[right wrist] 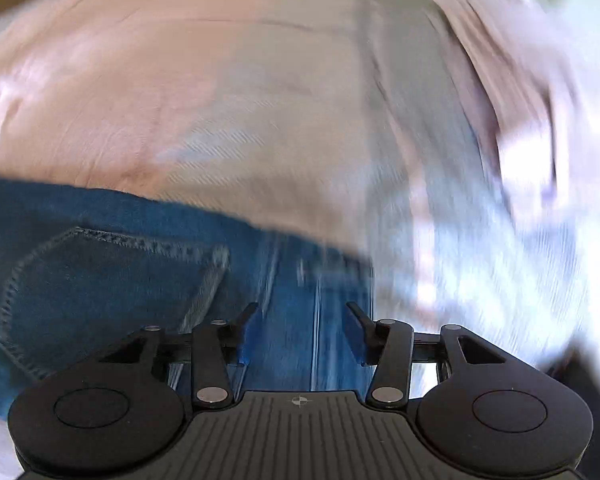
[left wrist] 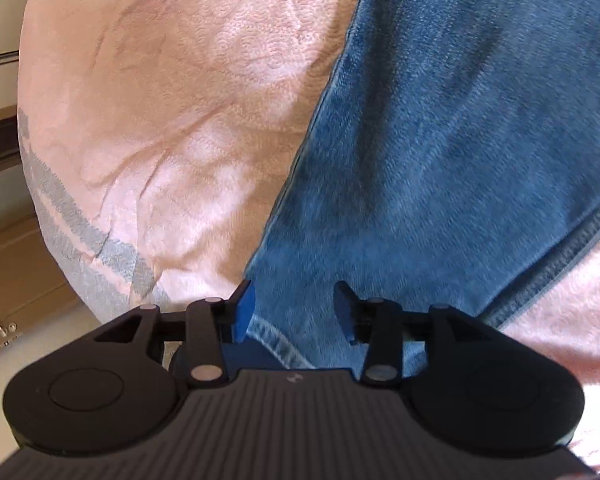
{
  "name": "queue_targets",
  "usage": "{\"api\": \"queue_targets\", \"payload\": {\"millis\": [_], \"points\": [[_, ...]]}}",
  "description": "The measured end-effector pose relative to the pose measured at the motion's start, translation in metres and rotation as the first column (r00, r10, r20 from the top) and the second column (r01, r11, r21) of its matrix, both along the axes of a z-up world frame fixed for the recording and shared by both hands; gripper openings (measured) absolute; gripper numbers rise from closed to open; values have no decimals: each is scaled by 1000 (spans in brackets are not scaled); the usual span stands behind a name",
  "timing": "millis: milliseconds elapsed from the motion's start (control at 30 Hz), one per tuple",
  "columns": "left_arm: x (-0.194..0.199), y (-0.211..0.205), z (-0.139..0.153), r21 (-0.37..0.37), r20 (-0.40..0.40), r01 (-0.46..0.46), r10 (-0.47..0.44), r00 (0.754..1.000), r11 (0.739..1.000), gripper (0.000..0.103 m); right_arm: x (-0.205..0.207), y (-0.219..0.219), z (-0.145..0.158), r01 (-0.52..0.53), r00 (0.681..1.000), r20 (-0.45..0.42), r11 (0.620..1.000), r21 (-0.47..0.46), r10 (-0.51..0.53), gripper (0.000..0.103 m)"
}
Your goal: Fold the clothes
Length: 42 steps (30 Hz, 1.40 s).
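A pair of blue jeans [left wrist: 440, 140] lies spread on a pink textured bedspread [left wrist: 160, 100]. One leg runs from the top right down toward my left gripper [left wrist: 294, 304]. Its blue pads [left wrist: 246, 304] stand apart just over the denim near a stitched hem, with nothing pinched. The right wrist view is blurred. It shows the seat of the jeans [right wrist: 292, 300] with a stitched back pocket [right wrist: 100, 280]. My right gripper [right wrist: 302, 320] hovers open over the denim beside that pocket, and no cloth is caught between its fingers.
The bedspread [right wrist: 180, 80] has a grey striped border [left wrist: 80, 236] at its left edge. Beyond that edge stands wooden furniture with a metal handle [left wrist: 4, 326] and a pale floor. Blurred pale cloth [right wrist: 500, 220] fills the right of the right wrist view.
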<state>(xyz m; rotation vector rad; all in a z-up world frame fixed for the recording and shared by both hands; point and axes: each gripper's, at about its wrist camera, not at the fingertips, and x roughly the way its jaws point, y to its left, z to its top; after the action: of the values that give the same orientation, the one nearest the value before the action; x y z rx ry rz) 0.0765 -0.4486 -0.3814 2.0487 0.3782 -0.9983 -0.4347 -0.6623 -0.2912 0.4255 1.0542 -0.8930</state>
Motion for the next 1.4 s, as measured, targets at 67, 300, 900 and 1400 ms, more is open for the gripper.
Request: {"api": "queue_targets", "payload": {"millis": [67,300,900,1400], "points": [[-2,5,7,-7,13,-5,5,1000,1000,39,-12,-3,-12,35,999,13,997,71,-36,48],[-6,39,46,-77,30,-45,47,998,996,42,-7,17,13,12,998,55,999,41,-14,48],[4,161,-51,-131,142,477,-460,876,869,48,114,183,22,-109,990,100,990,86,100,48],[37,184,-15,-348,68,417,-421,905,840,24,218,266,25,-119,991,66,988,98,113,48]]}}
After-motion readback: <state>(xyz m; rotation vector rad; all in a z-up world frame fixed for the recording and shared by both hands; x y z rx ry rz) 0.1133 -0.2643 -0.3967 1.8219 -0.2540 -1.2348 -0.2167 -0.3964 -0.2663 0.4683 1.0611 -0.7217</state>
